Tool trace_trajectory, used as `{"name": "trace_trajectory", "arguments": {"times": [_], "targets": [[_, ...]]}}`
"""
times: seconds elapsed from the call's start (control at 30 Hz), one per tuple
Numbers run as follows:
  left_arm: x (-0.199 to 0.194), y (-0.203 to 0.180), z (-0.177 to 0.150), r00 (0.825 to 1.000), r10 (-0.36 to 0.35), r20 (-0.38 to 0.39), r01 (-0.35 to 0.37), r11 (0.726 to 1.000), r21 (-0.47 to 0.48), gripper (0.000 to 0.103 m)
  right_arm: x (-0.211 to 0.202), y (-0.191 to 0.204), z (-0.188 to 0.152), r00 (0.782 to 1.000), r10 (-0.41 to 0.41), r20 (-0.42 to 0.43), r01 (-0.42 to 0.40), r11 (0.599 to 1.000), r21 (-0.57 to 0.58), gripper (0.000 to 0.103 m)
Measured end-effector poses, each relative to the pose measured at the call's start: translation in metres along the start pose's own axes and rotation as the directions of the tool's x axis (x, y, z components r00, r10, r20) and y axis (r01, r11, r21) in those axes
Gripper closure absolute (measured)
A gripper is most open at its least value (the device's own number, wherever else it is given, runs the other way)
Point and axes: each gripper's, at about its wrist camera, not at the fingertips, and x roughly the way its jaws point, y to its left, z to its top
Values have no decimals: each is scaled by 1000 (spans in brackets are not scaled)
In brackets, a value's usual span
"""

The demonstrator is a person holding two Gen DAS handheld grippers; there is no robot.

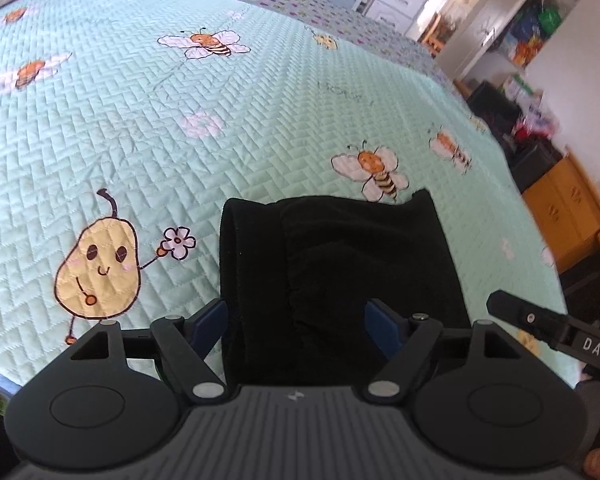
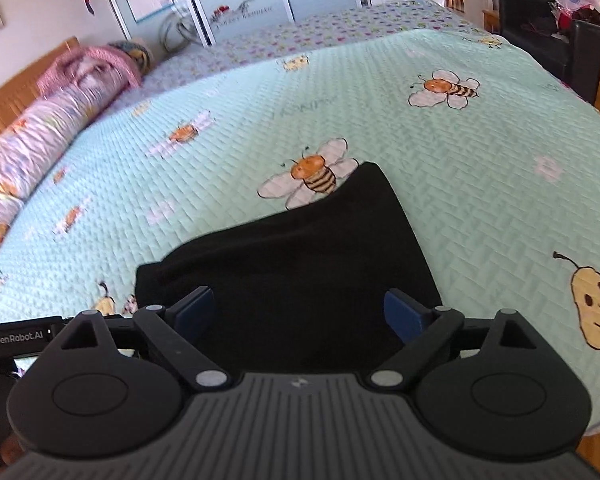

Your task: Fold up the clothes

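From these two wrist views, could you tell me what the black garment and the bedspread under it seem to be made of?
The black garment looks like a soft, matte knit or fleece, judging by its thick rounded fold edge and absence of shine; the exact fibre is unclear. The bedspread appears to be quilted mint-green fabric, probably cotton or polyester, with a stitched herringbone pattern and printed or embroidered bees and pears.

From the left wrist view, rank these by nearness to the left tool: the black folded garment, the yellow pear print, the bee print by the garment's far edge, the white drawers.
From the left tool:
1. Black folded garment, between the fingers.
2. Yellow pear print, left.
3. Bee print, beyond the garment's far edge.
4. White drawers, across the room.
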Motion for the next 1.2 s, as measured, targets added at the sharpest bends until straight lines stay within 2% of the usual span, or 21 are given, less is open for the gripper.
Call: {"name": "trace_trajectory", "arguments": {"times": [0.2, 0.47, 0.6, 0.77, 0.87, 0.93, 1.1, 1.2], "targets": [[6, -16, 0, 993, 50, -108, -46, 998, 34, 19, -5, 7, -1, 1000, -28, -11, 28, 999, -43, 11], [7, -35, -6, 982, 112, -151, -97, 990, 106, 19, -3, 8, -4, 998, -45, -52, 43, 998, -46, 11], [14, -45, -12, 965, 181, -189, -153, 976, 155, 19, -1, 9, -5, 996, -54, -67, 50, 997, -57, 11], [18, -55, -15, 948, 237, -213, -196, 960, 199, 19, 10, 14, -5, 983, -97, -157, 84, 992, -91, 11], [19, -66, -19, 936, 287, -204, -232, 938, 257, 19, 18, 18, -8, 972, -110, -209, 90, 990, -107, 11], [20, -70, -20, 928, 316, -196, -256, 925, 283, 19, 17, 20, -10, 971, -113, -210, 90, 989, -113, 11], [22, -68, -20, 929, 291, -229, -229, 937, 264, 19, 16, 20, -7, 970, -119, -212, 96, 989, -116, 11], [24, -70, -20, 927, 296, -232, -229, 934, 275, 19, 16, 21, -6, 969, -118, -217, 93, 988, -121, 11]]}}
